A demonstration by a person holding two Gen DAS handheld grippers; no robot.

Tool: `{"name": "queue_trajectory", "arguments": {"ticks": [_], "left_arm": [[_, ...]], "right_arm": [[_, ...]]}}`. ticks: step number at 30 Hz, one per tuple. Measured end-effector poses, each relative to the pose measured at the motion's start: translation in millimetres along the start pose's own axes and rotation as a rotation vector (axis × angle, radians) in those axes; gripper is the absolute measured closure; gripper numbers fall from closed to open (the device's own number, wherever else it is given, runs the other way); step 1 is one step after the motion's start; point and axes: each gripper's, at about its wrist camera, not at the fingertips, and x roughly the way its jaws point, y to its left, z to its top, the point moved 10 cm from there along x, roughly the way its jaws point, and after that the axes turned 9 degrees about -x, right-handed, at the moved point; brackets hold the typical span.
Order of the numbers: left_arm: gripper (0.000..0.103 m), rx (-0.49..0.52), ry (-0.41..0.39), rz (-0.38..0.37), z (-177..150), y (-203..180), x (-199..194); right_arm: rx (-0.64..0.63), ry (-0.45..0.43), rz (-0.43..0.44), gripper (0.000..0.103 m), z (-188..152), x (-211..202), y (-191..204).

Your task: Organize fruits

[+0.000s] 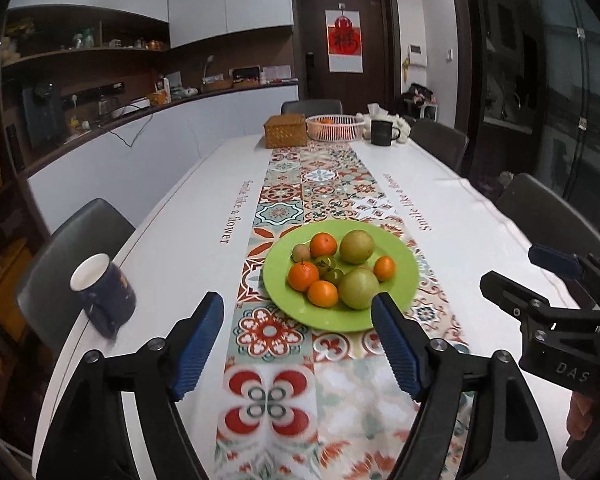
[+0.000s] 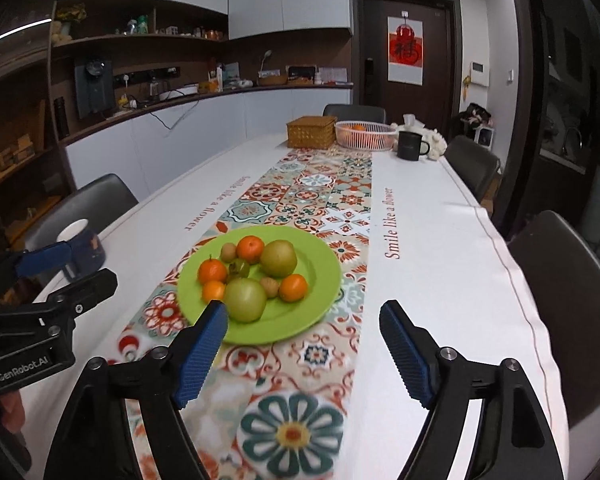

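A green plate (image 1: 400, 280) (image 2: 320, 276) sits on the patterned runner and holds several fruits: oranges (image 1: 323, 244) (image 2: 250, 249), two large green-yellow pears (image 1: 358, 289) (image 2: 245, 300), small green tomatoes (image 1: 325, 265) and kiwis (image 1: 301, 253). My left gripper (image 1: 298, 312) is open and empty, just short of the plate's near rim. My right gripper (image 2: 304, 320) is open and empty, its left finger (image 2: 204, 352) in front of the plate's near edge. Each gripper shows at the side of the other's view (image 1: 548, 304) (image 2: 48, 280).
A dark blue mug (image 1: 104, 292) (image 2: 82, 246) stands at the table's left edge. At the far end are a wicker box (image 1: 286, 131), a pink basket (image 1: 334, 127) with an orange in it, and a black mug (image 1: 383, 132). Chairs line both sides.
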Motion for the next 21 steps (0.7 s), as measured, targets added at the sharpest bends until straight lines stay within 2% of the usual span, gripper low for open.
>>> {"name": "queue_trajectory", "arguments": {"ticks": [4,10,17,21], "left_arm": [[0.020,0.009,-0.019,-0.009,-10.5,-3.5,-27.4],[0.016,0.023,-0.044,-0.018,-26.9,-6.6,-63.4],[0.007,0.011,-0.067,-0.015,-41.3,-2.2,-88.0],[0.006,0.007,-0.063,-0.025,-51.8,-3.9,-94.8]], "right_arm": [[0.012,-0.027,0.000,0.017,-6.4,-31.7,2.3],[0.010,-0.066,-0.015,0.015,-19.5,-71.9,9.9],[0.003,-0.071,-0.038,0.012,-37.2,-101.6,17.6],[0.002,-0.084,-0.065,0.010,-46.2,-117.2,20.2]]}}
